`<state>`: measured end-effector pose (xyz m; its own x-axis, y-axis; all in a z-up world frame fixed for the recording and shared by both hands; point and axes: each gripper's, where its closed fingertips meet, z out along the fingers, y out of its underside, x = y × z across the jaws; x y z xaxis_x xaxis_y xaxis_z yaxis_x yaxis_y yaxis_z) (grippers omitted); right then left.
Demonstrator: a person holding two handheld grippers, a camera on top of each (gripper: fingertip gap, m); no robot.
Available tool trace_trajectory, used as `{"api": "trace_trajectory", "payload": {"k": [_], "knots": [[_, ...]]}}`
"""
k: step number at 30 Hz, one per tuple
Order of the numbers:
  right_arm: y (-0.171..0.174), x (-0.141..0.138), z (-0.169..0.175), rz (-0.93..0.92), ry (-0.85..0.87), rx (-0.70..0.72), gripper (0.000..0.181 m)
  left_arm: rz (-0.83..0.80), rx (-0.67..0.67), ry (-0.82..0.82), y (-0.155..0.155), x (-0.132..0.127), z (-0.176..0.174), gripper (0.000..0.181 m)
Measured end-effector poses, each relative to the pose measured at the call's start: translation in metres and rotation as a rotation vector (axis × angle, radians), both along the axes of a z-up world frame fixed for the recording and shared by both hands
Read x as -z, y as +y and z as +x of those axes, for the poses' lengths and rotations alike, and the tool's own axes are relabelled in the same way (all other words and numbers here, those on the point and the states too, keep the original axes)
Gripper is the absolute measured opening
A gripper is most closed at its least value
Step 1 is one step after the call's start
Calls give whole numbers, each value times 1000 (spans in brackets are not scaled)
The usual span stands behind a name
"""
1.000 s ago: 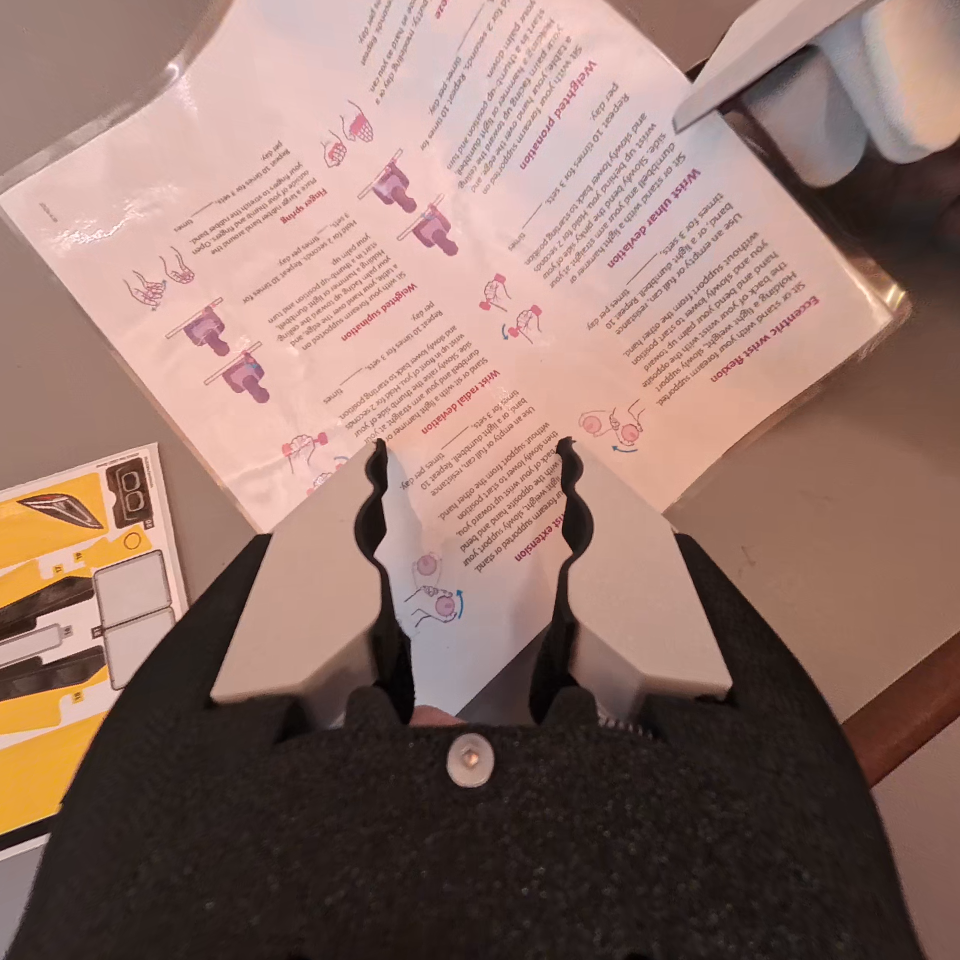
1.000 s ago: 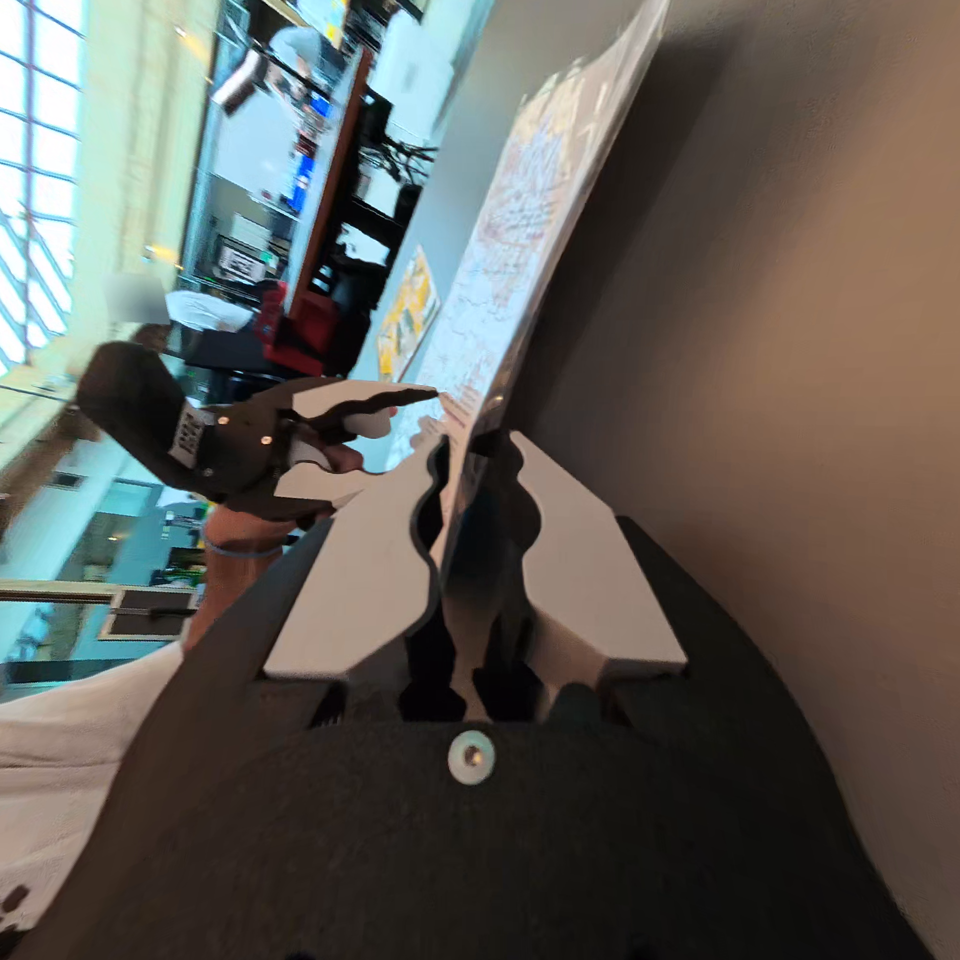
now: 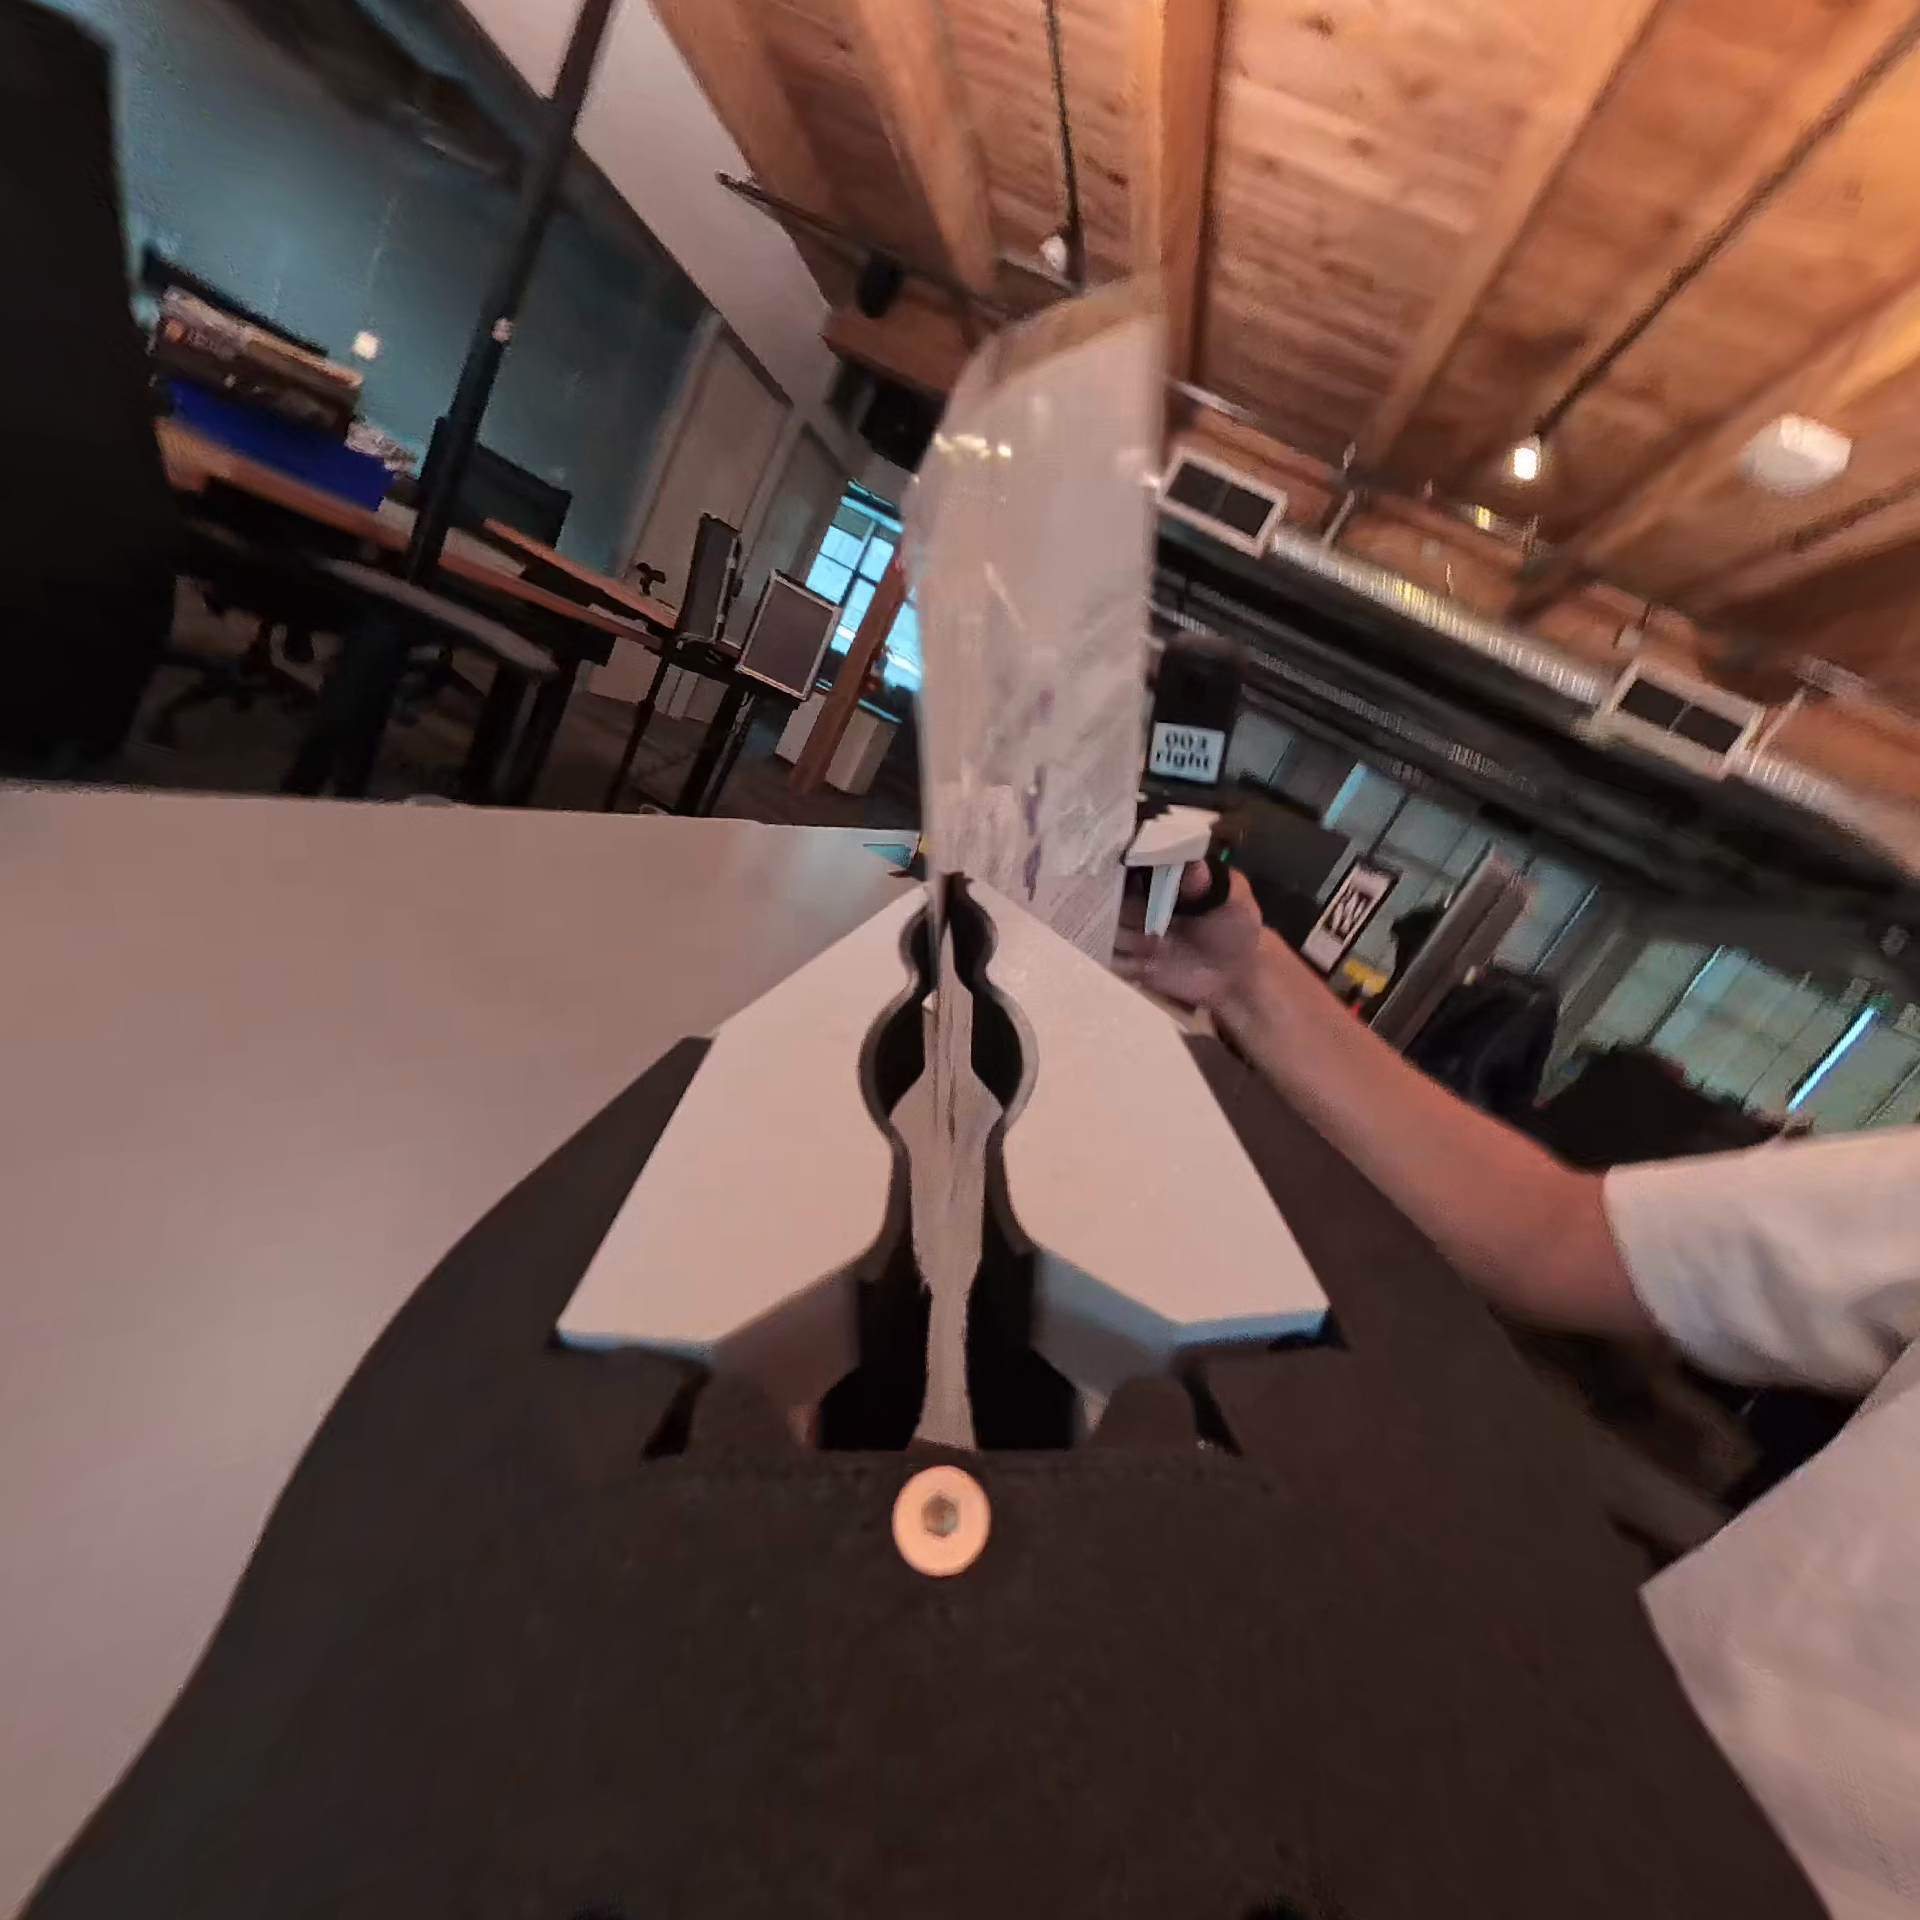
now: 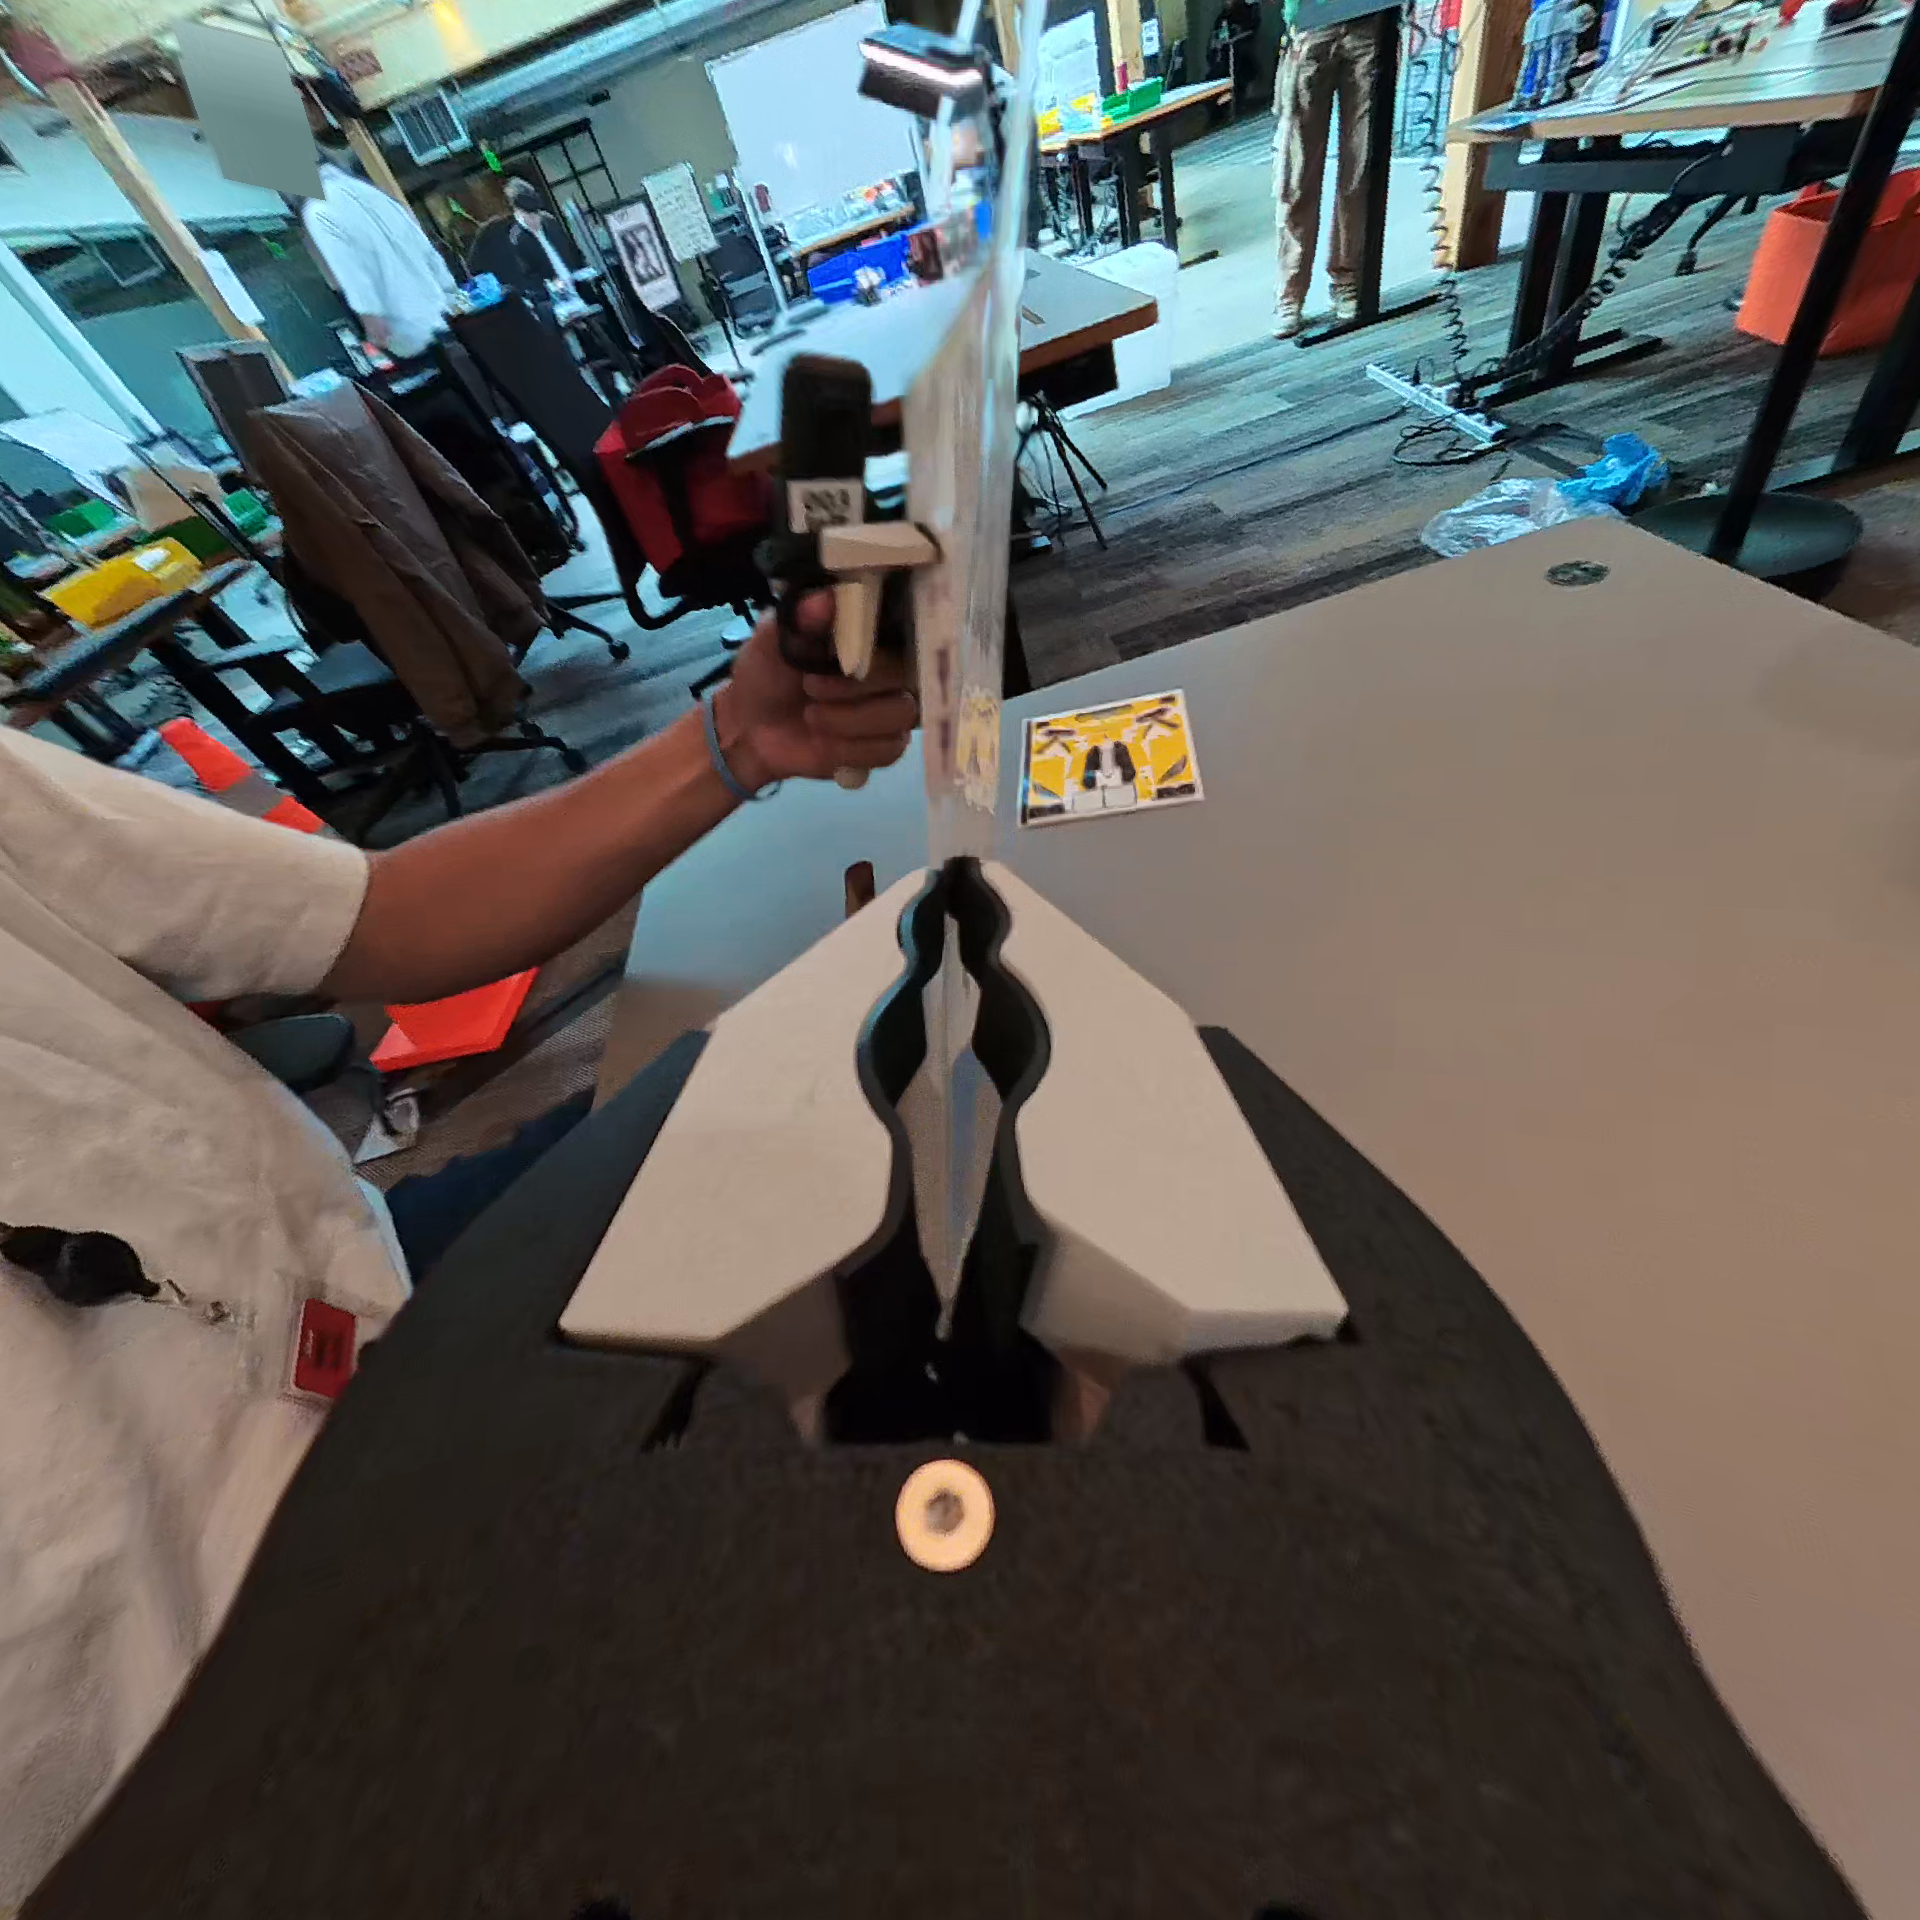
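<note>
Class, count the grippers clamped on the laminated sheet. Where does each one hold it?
2. The left gripper pinches one edge of the sheet; the right gripper pinches the opposite edge, holding it upright above the table.

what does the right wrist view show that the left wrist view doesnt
Only the right wrist view: a yellow sticker sheet flat on the grey table, and people standing behind. Only the left wrist view: the wooden ceiling. Both: the laminated sheet held upright and edge-on, clamped by the left hand-held gripper and right hand-held gripper.
</note>
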<state>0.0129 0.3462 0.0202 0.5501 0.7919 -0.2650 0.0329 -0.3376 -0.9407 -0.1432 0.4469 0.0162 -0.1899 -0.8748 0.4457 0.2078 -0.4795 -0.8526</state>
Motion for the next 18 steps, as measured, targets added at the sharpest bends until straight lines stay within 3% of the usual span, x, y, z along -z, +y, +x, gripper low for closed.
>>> {"api": "trace_trajectory", "payload": {"k": [3, 8, 16, 18], "knots": [[-22, -2, 8, 52, -71, 25, 2, 226, 11, -7, -37, -23, -1, 0], [-53, -16, 7, 124, -199, 69, 28, 408, 94, -12, -85, -53, -5, 0], [-85, -49, -30, 266, -417, 73, 36, 630, 195, 79, -144, -46, 5, 0], [-97, -60, -40, 305, -428, 40, 16, 684, 193, 120, -154, -40, 7, 0]]}}
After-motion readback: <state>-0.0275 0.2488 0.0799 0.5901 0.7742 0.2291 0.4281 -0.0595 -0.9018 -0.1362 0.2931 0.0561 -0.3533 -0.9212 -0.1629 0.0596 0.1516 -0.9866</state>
